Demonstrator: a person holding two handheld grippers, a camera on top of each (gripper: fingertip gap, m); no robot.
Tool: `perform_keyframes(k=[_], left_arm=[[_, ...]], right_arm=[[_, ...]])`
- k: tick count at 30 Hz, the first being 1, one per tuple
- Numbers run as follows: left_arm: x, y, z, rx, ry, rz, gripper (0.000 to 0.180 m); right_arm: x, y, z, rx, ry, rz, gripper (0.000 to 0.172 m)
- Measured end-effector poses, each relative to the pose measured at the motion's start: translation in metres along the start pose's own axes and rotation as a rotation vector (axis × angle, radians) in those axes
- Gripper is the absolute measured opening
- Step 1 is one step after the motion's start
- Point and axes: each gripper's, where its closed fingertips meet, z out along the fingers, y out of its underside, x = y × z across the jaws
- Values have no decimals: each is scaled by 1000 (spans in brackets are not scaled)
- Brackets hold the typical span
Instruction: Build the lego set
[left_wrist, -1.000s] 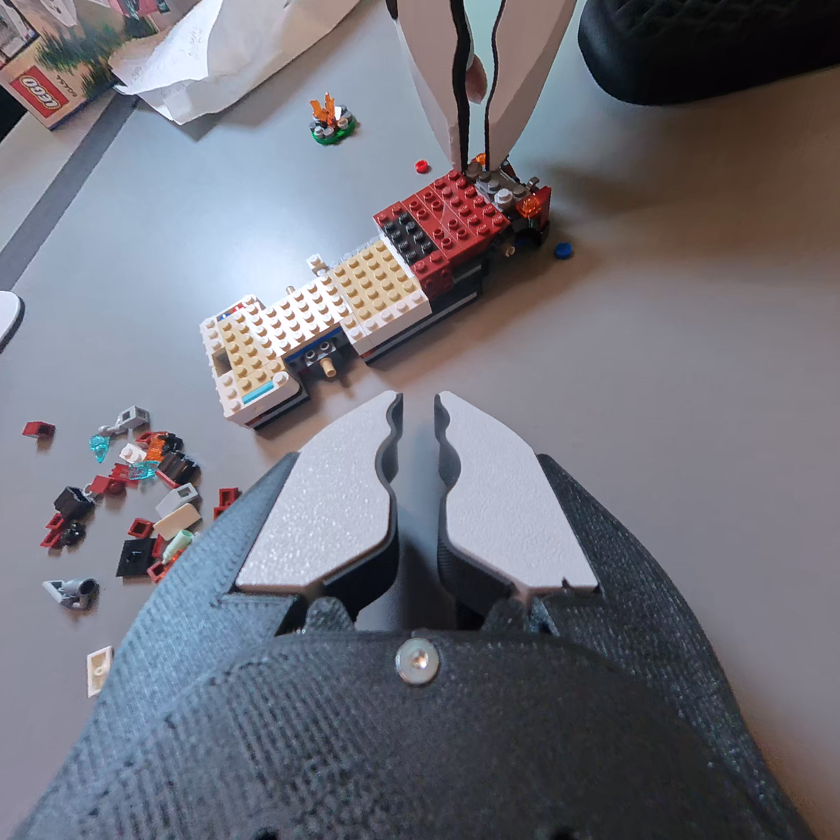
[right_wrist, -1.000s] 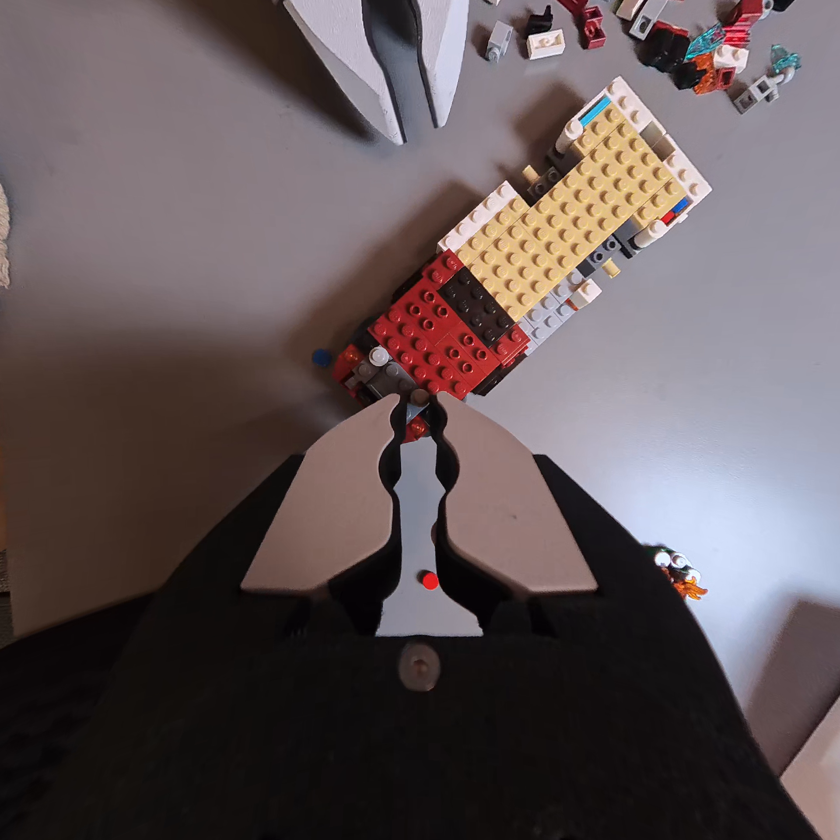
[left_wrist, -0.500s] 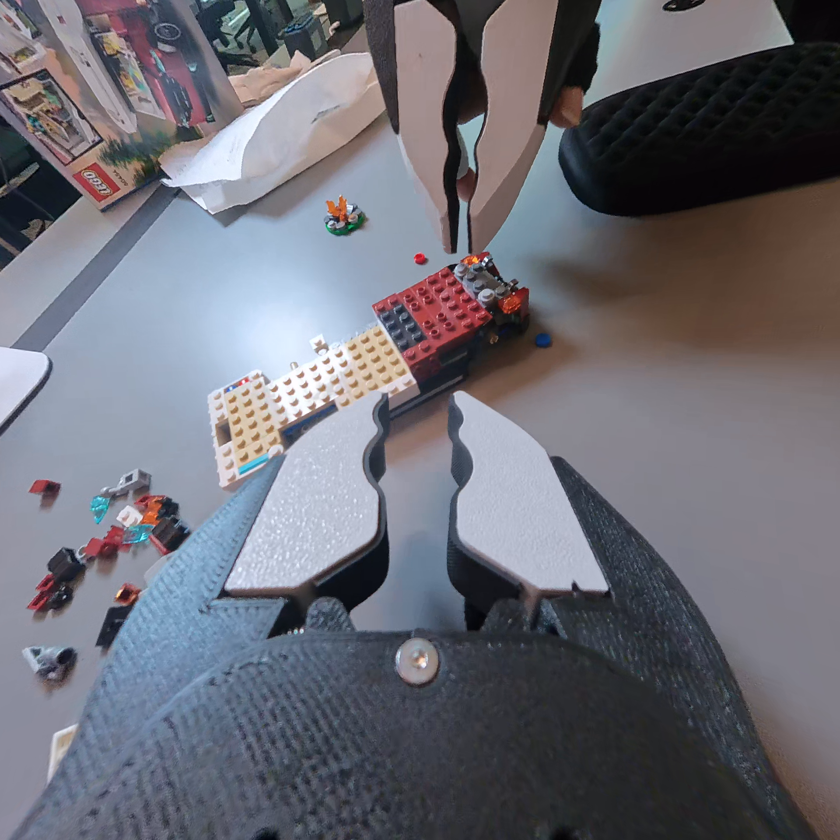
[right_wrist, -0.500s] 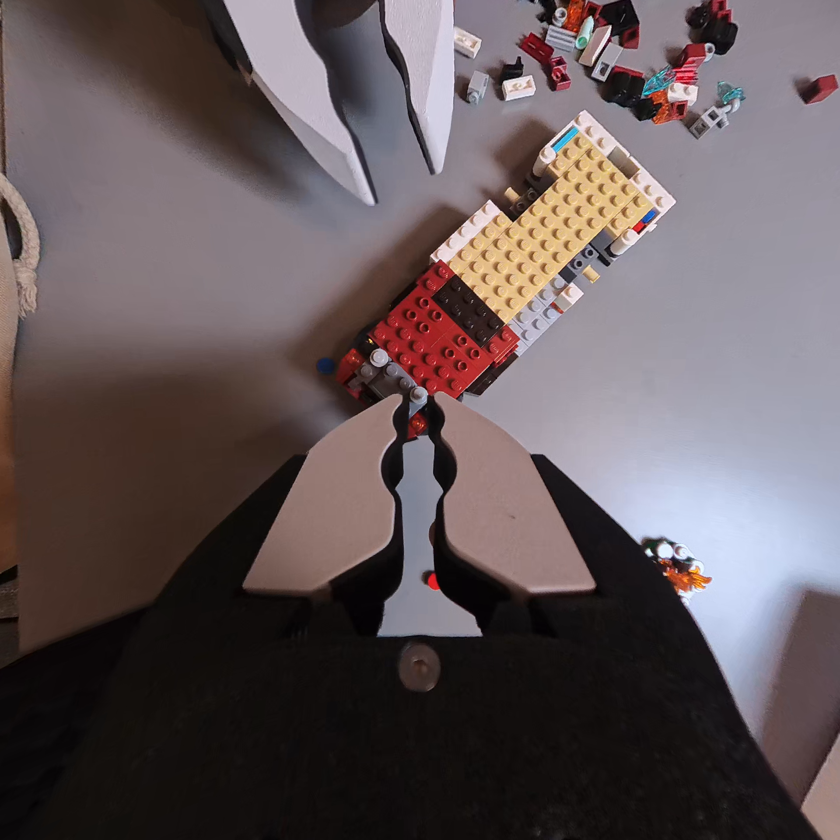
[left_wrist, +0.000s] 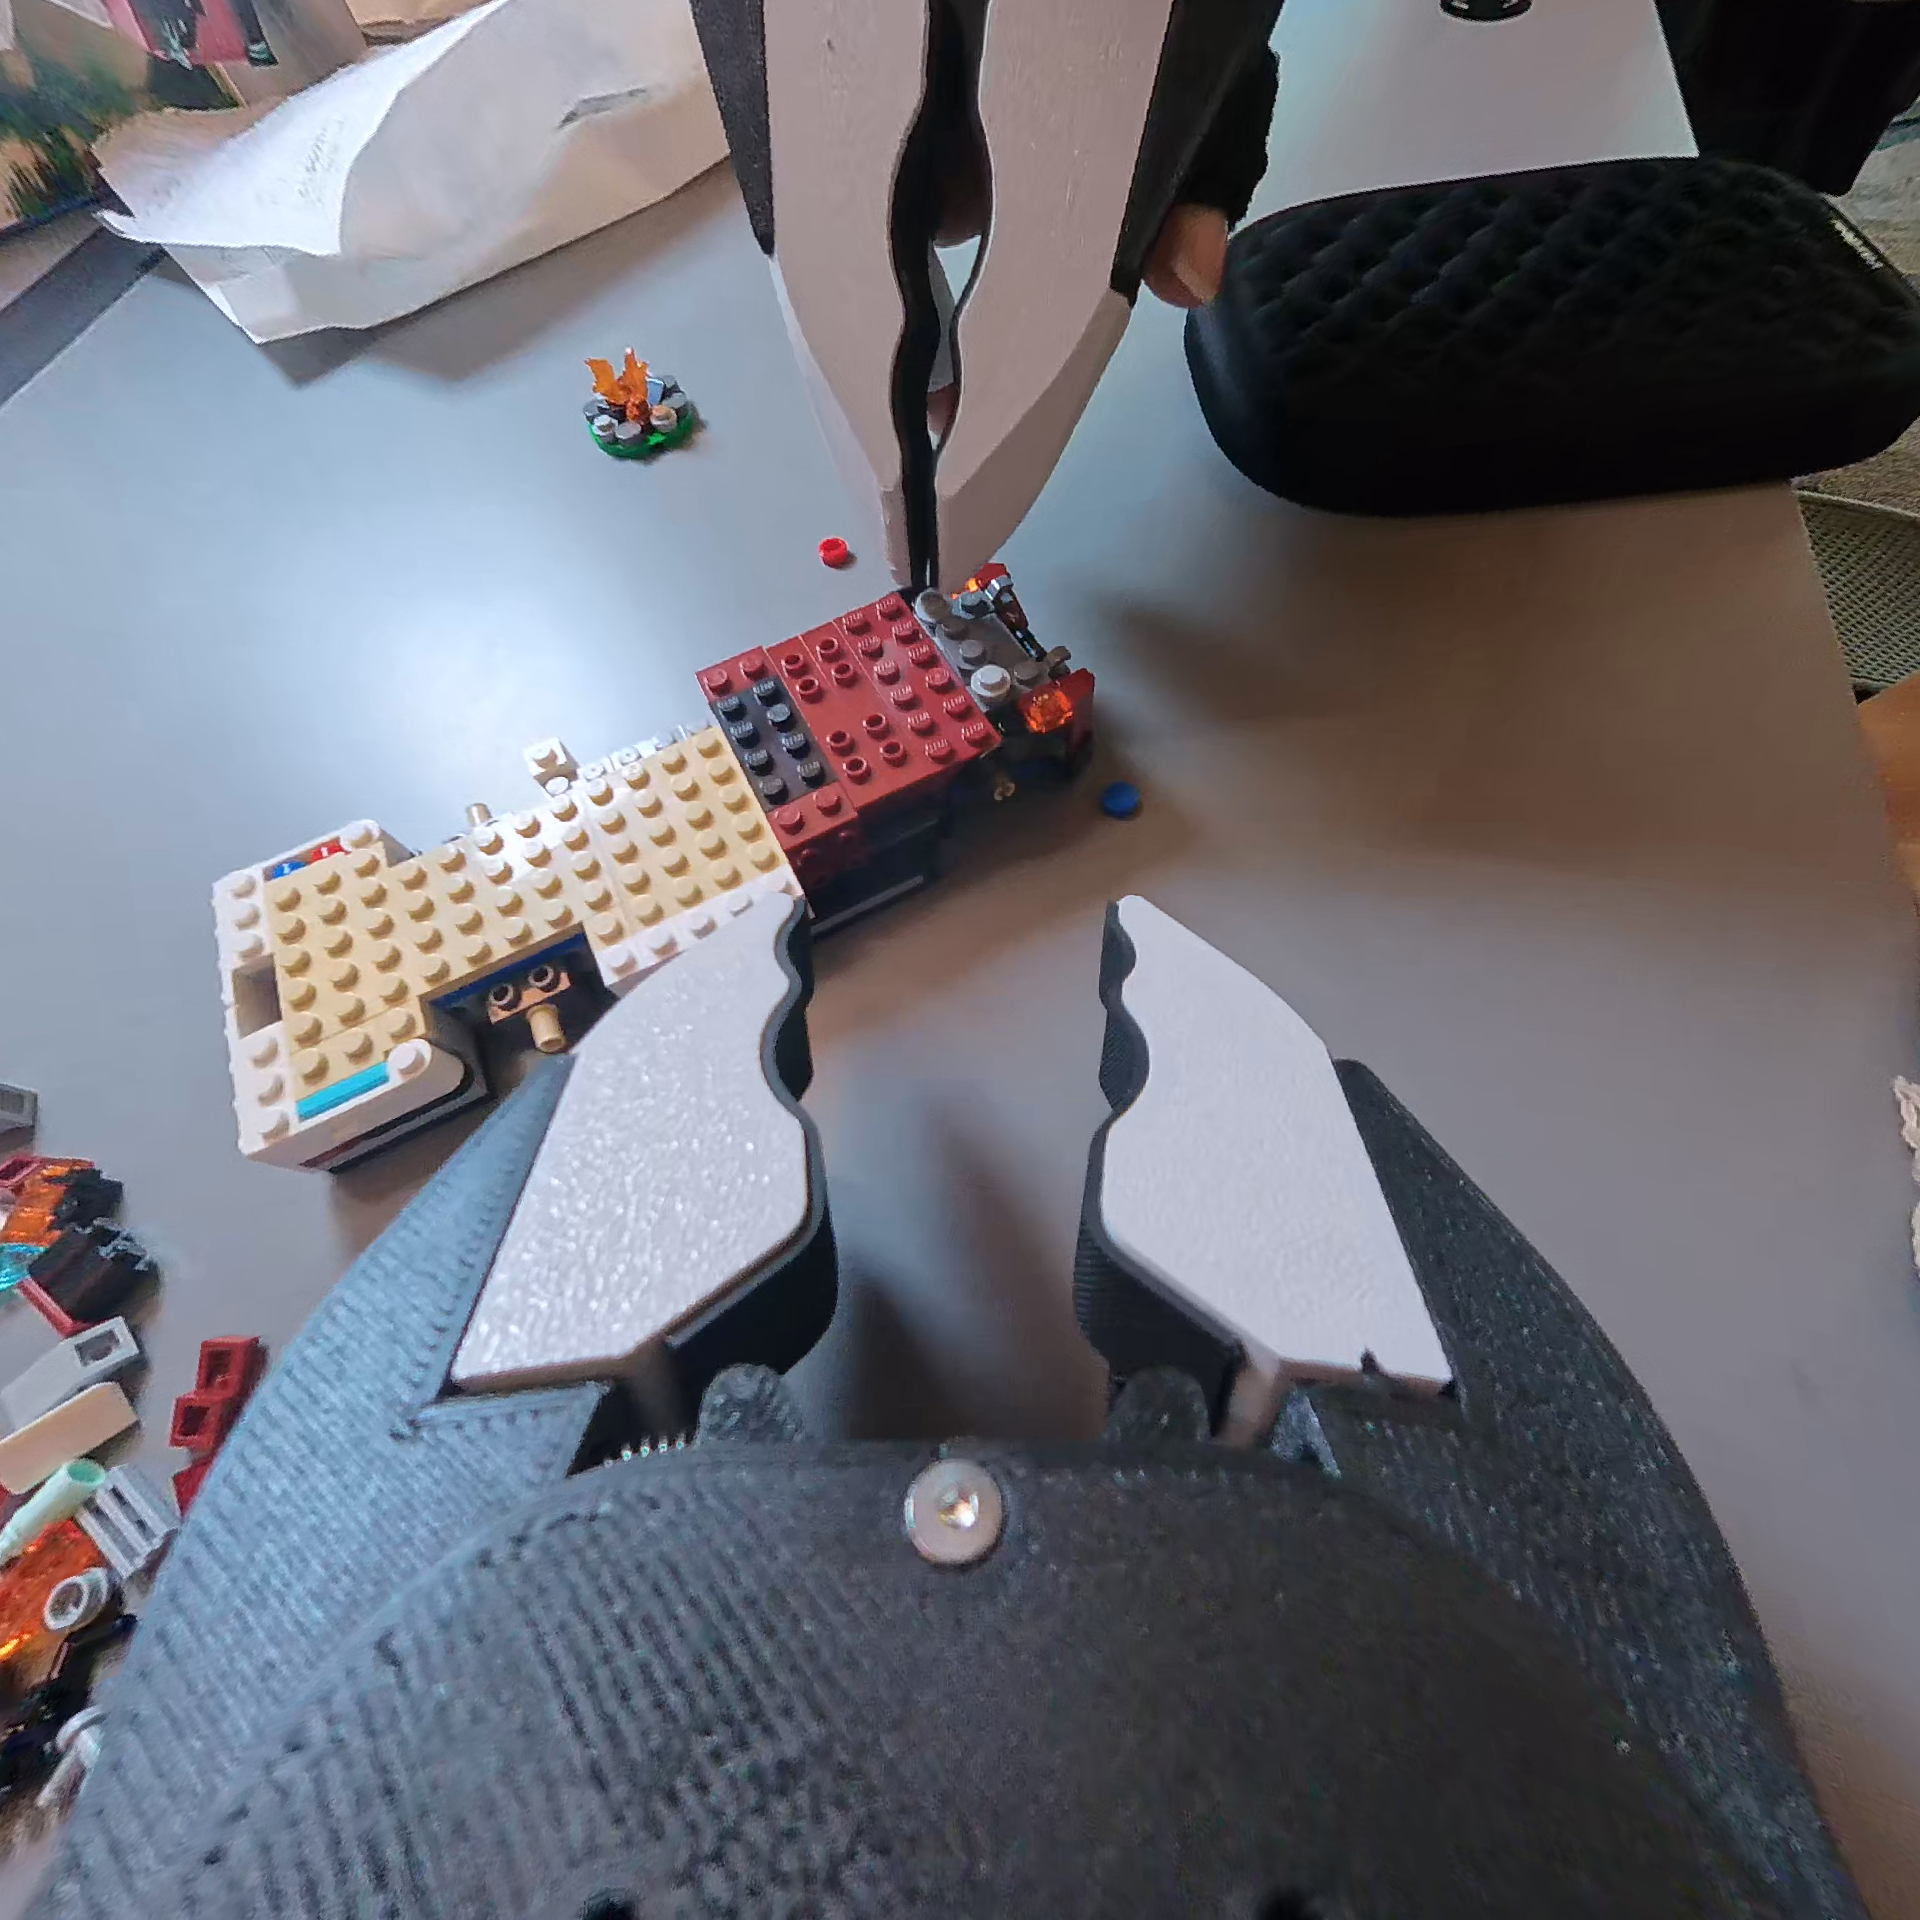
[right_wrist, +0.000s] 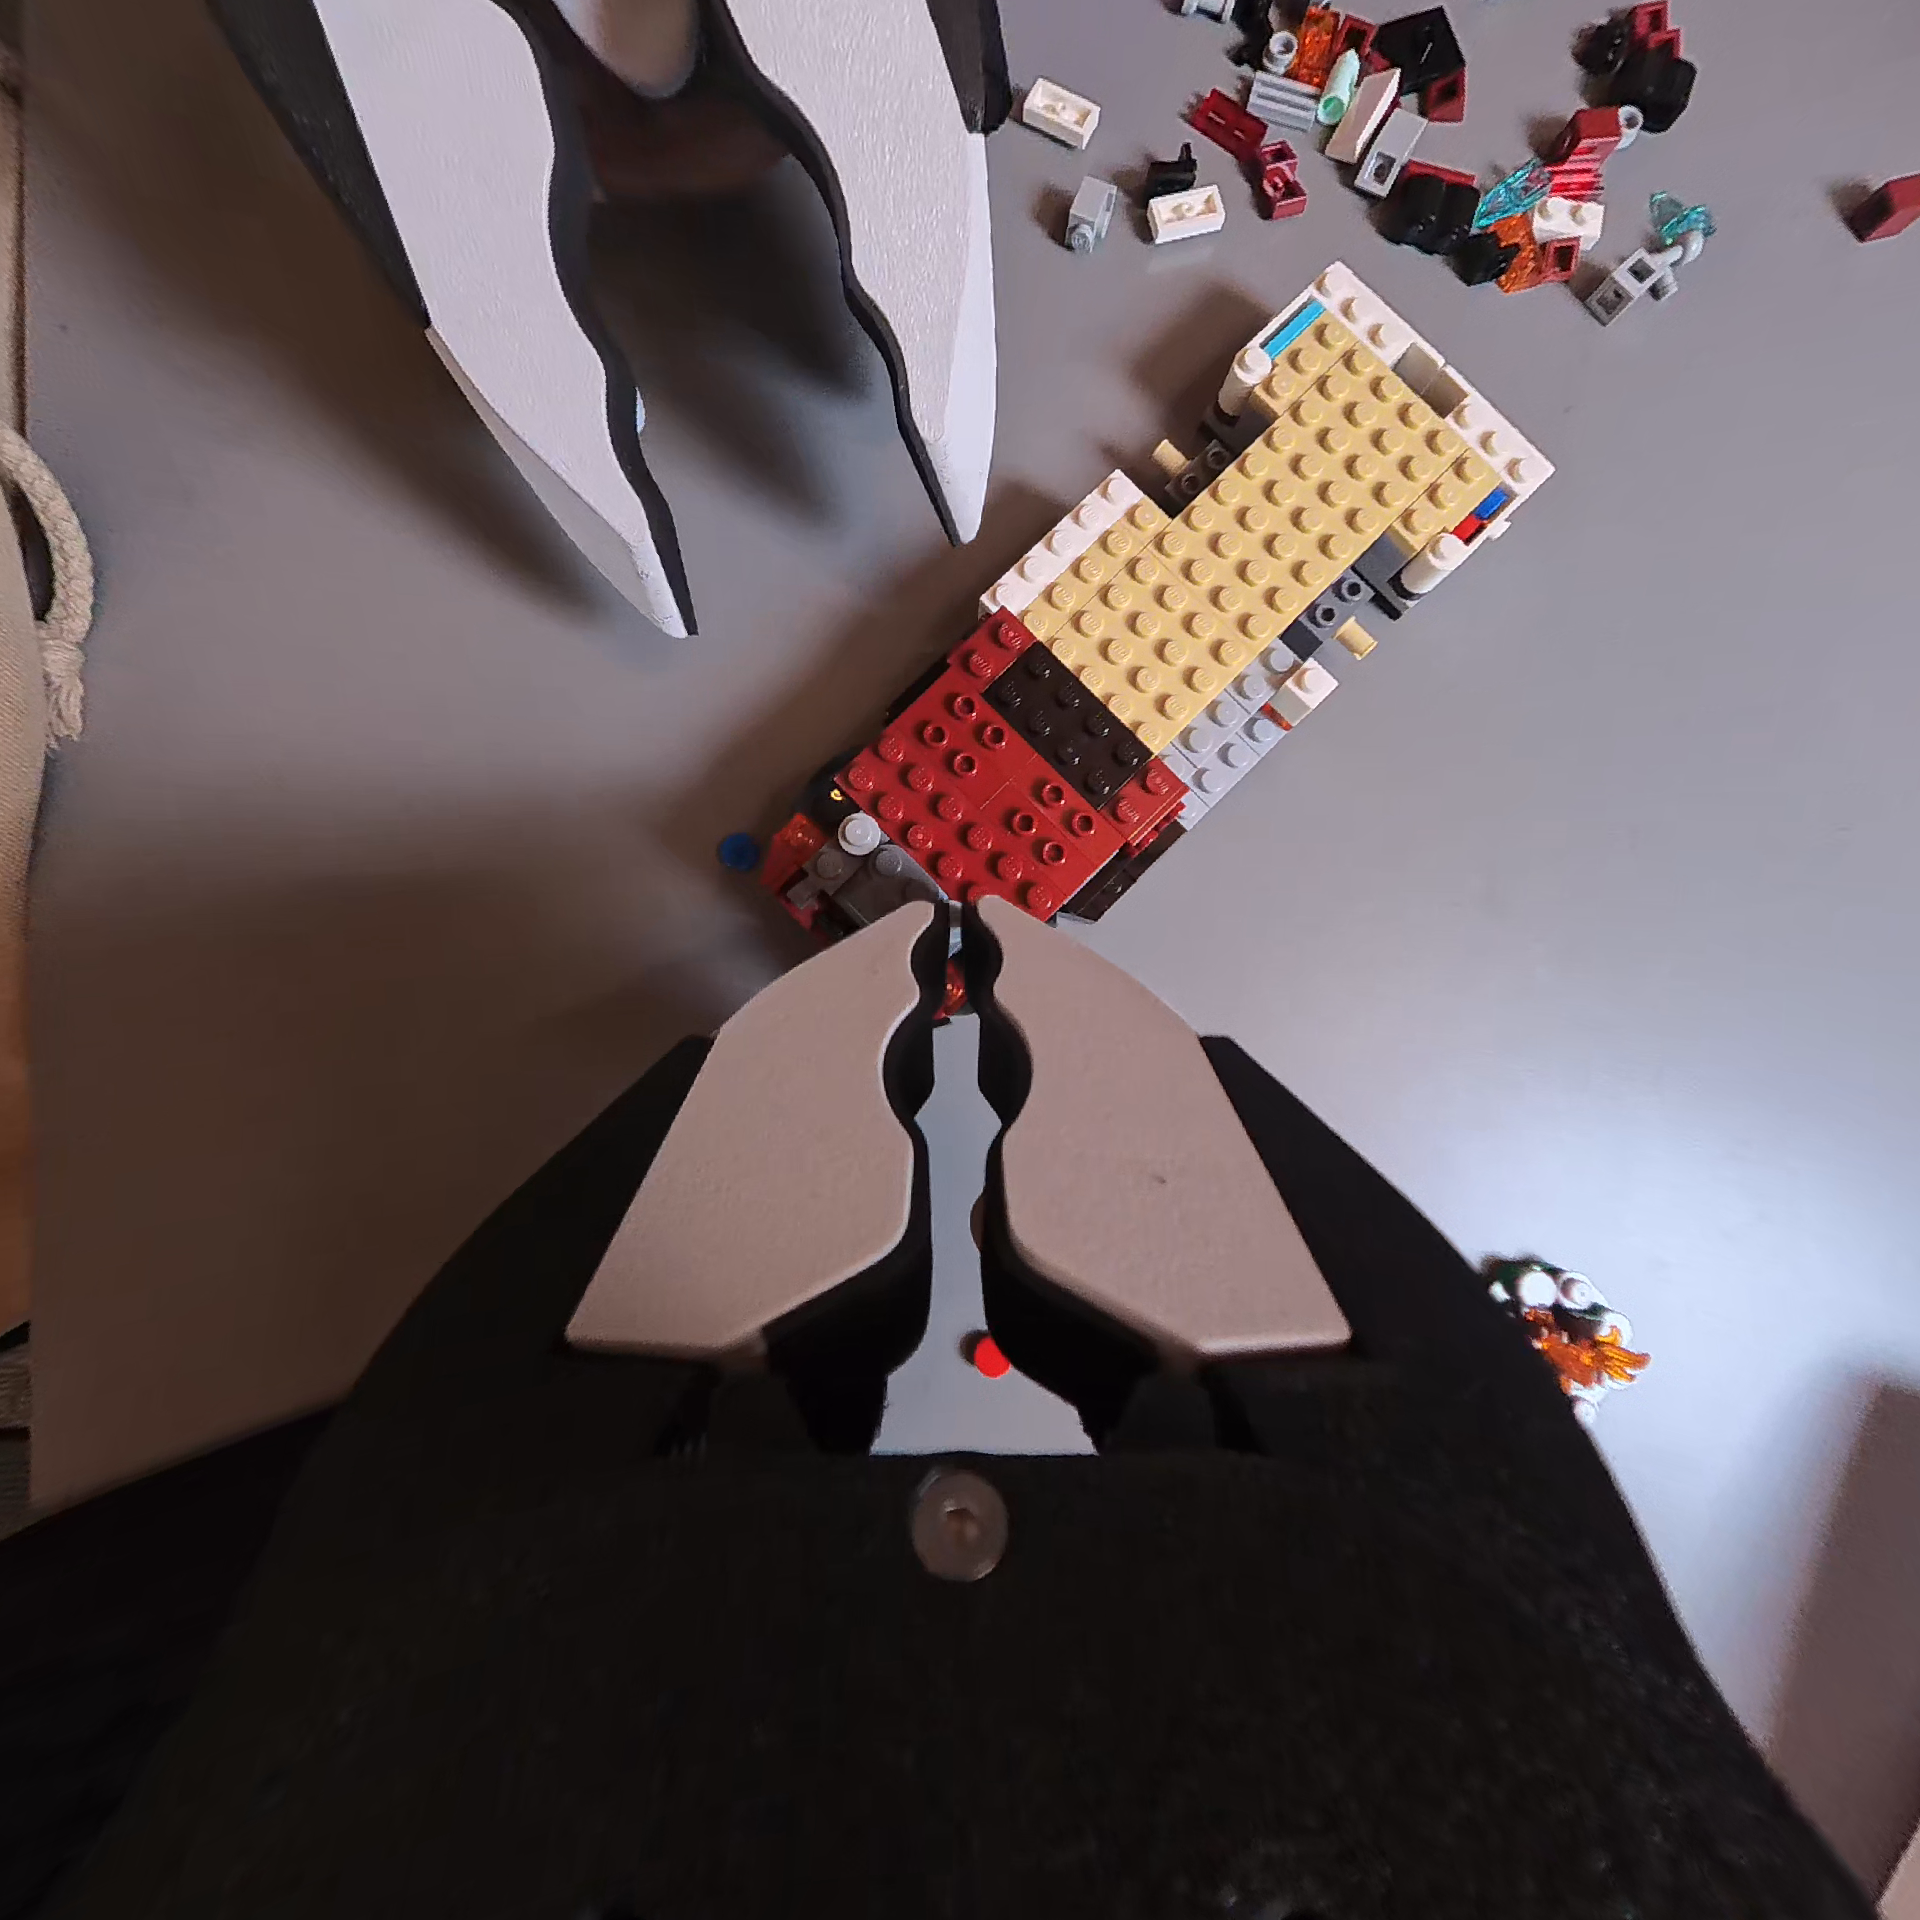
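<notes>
The long lego model (left_wrist: 665, 831) lies on the grey table (left_wrist: 1351, 831), with tan and white plates at one end and dark red plates and a grey stud strip (left_wrist: 977, 644) at the other. My left gripper (left_wrist: 956, 914) is open and empty, its left finger just above the model's white edge; it also shows in the right wrist view (right_wrist: 821, 582). My right gripper (right_wrist: 954, 914) is shut, its tips down on the grey end of the model (right_wrist: 1195, 582). It shows from the front in the left wrist view (left_wrist: 920, 577), tips closed.
A red round stud (left_wrist: 833, 551) and a blue round stud (left_wrist: 1120, 800) lie beside the red end. A small campfire build (left_wrist: 634, 410) stands farther off. Loose pieces (right_wrist: 1455, 156) lie by the tan end. A white paper bag (left_wrist: 416, 177) and a black case (left_wrist: 1538, 332) sit at the back. One gripper's finger ends stand about 7 cm off the other's.
My left gripper has opened wide and come closer to the model. My right gripper's pads have closed together at the grey end; the small grey stud seen between its tips earlier no longer shows.
</notes>
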Motion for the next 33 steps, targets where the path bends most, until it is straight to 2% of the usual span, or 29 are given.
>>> perform_keyframes(k=[17,33], left_arm=[[-2,1,2,-13,-18,-32,55],[-1,7,4,-57,-39,-21,55]], right_arm=[[-1,4,2,-116,-7,-3,2],[-1,2,6,-379,-42,-69,3]])
